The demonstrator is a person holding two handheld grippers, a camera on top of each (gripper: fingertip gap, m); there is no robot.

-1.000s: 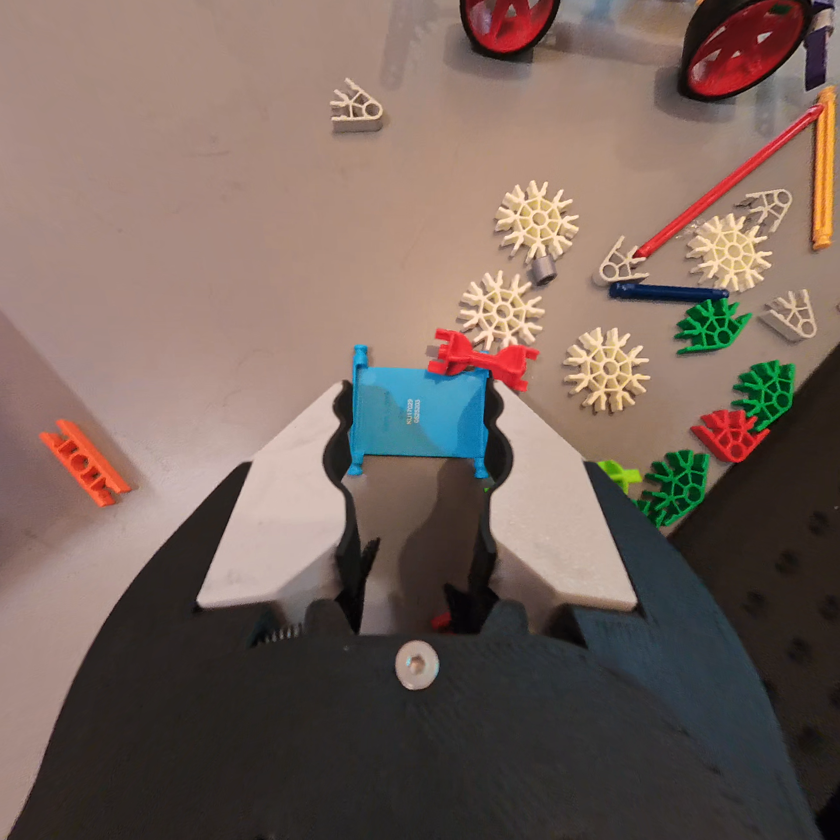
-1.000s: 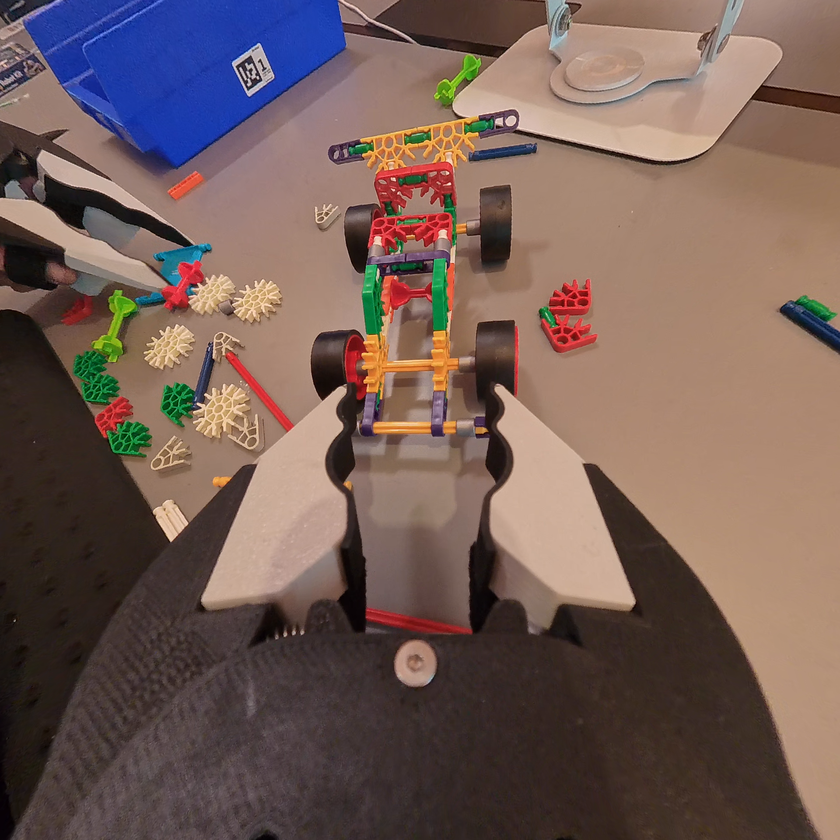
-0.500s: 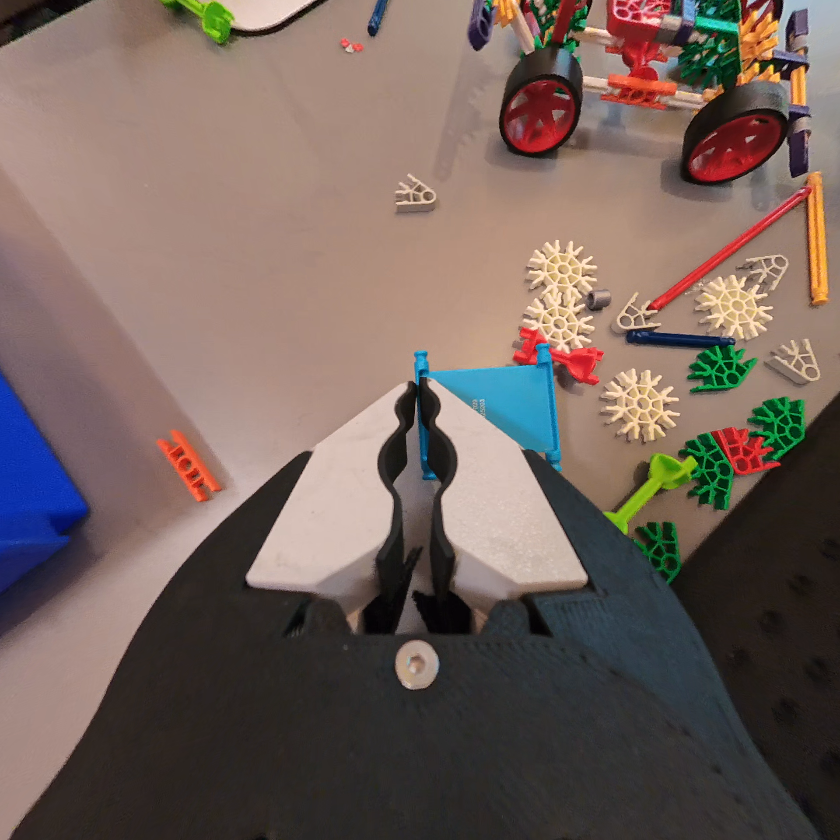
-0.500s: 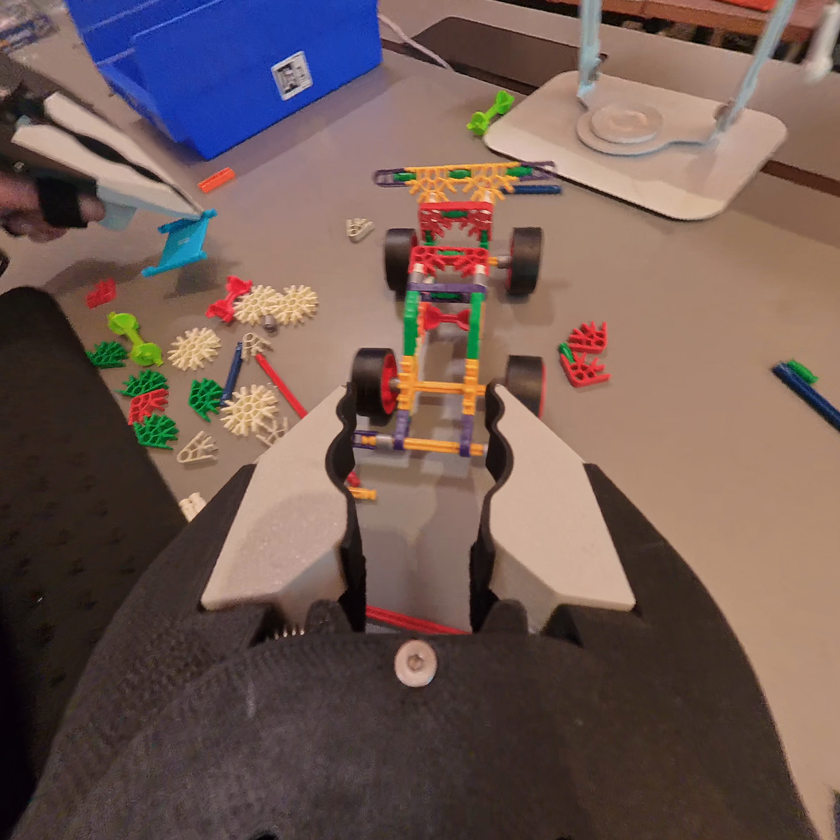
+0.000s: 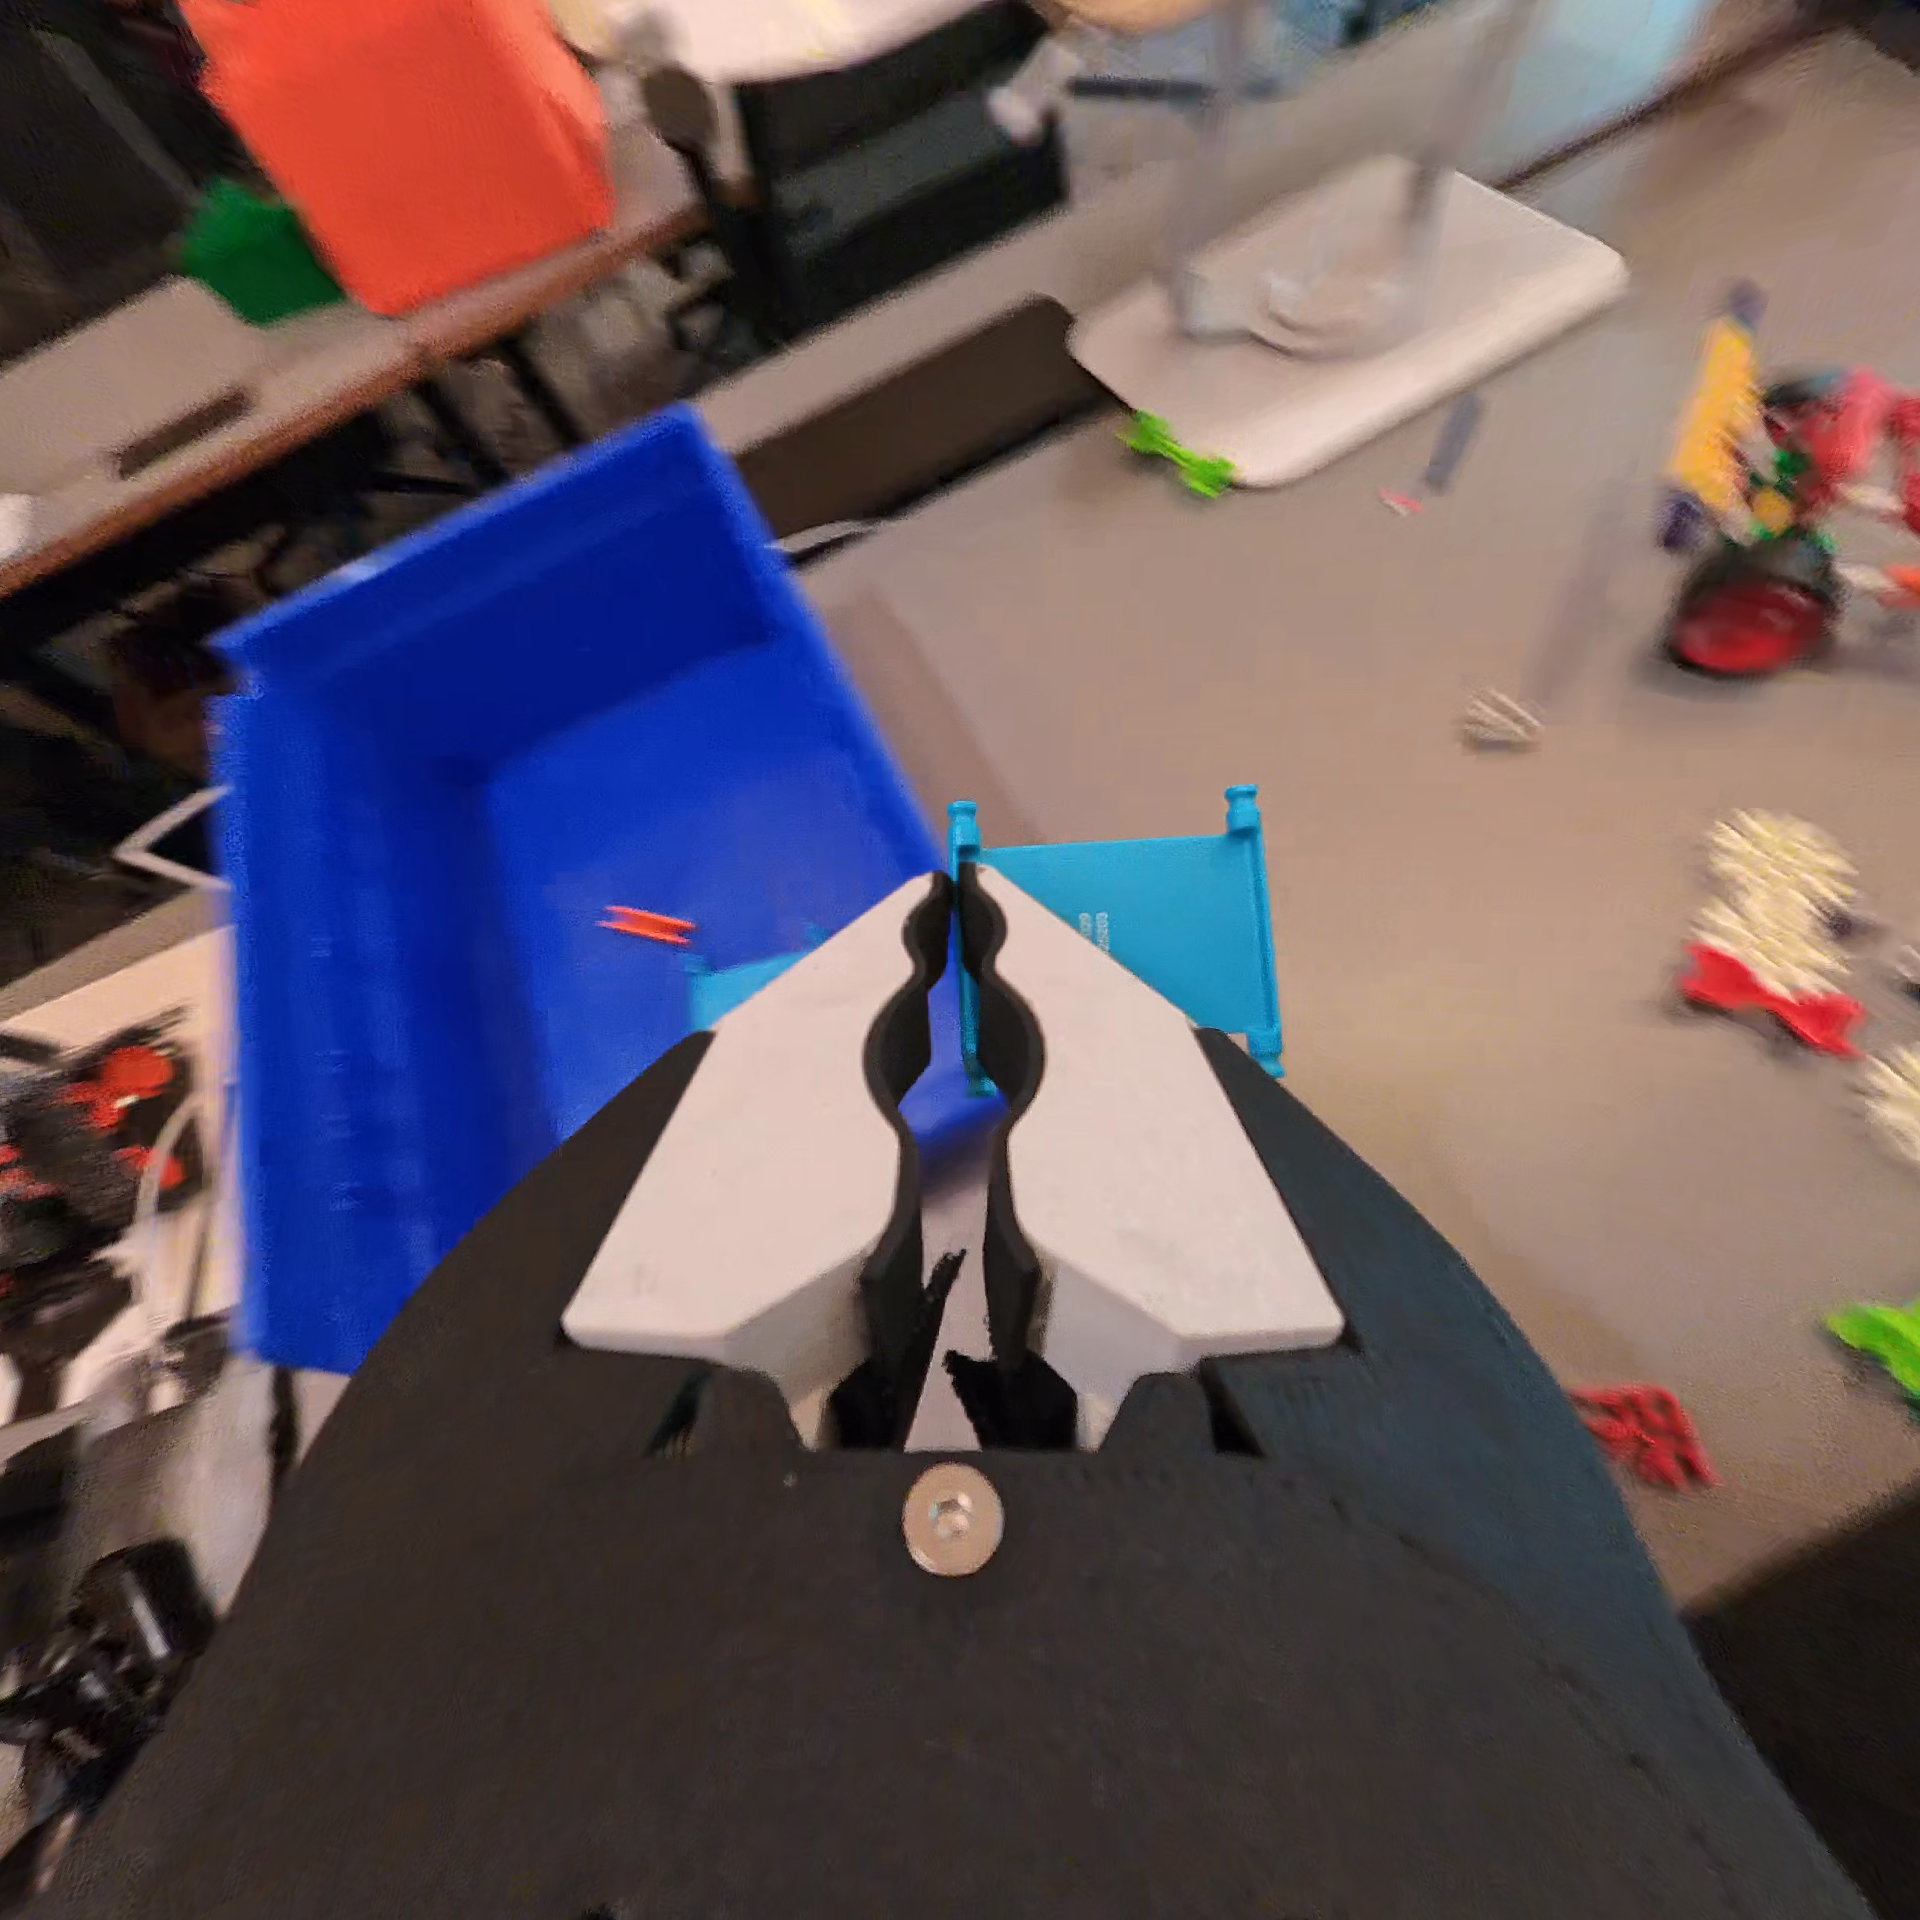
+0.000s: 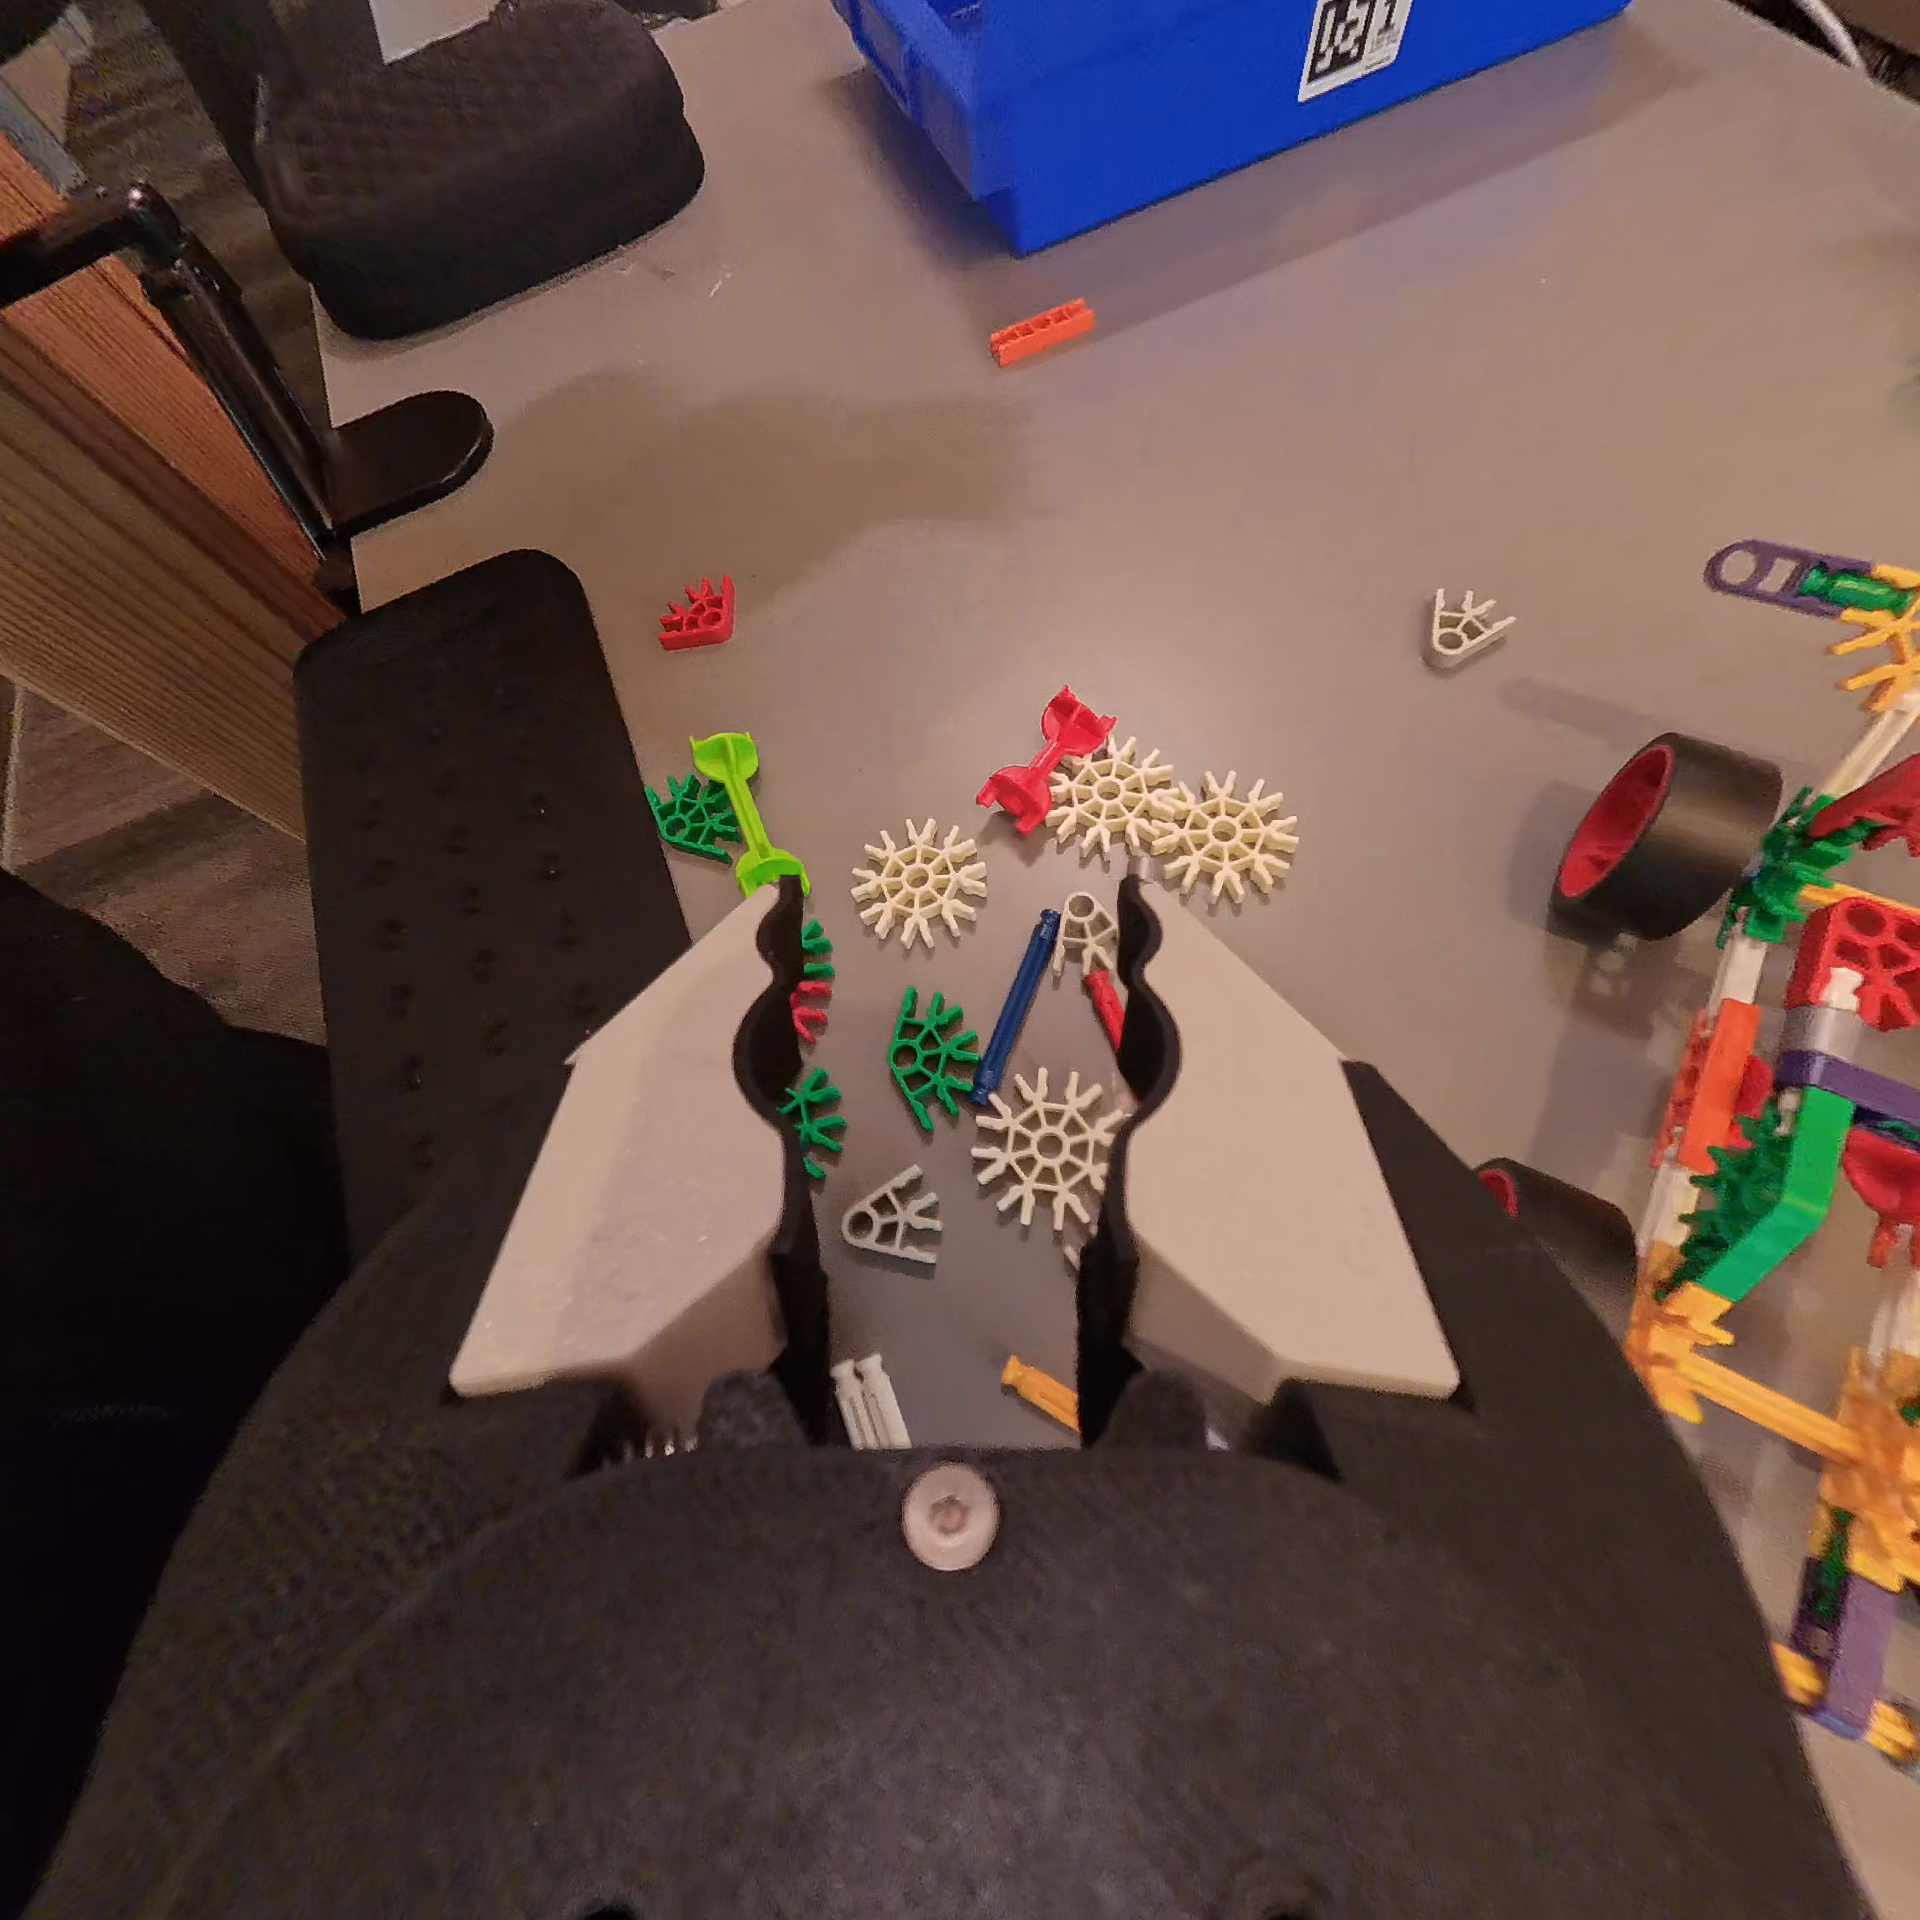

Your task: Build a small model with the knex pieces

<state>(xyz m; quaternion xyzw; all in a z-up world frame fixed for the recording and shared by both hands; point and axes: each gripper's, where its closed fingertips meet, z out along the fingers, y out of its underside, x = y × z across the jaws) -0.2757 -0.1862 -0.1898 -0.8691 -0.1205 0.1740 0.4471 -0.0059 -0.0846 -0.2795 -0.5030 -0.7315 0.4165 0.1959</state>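
My left gripper (image 5: 954,883) is shut on the edge of a light blue flat panel (image 5: 1153,925) and holds it in the air beside the open blue bin (image 5: 499,831). A small orange piece (image 5: 644,923) and another light blue piece (image 5: 732,987) lie inside the bin. My right gripper (image 6: 951,894) is open and empty above a scatter of loose pieces on the grey table (image 6: 1195,478): cream snowflake connectors (image 6: 920,881), green fan connectors (image 6: 930,1051), a dark blue rod (image 6: 1016,1006) and a red rod piece (image 6: 1044,758).
A wheeled toy car built from coloured pieces (image 6: 1787,1039) stands at the right. The blue bin (image 6: 1195,94) is at the back, an orange piece (image 6: 1042,332) in front of it. Black chair parts (image 6: 457,852) flank the table's left edge. A white stand base (image 5: 1351,312) is far back. The tips of one gripper are about 30 centimetres away from the tips of the other. To the dark blue rod (image 6: 1016,1006): right tips about 6 centimetres, left tips about 35 centimetres.
My left gripper has lifted the light blue panel off the table and swung left to the blue bin. My right gripper has turned left from the car to the loose pieces.
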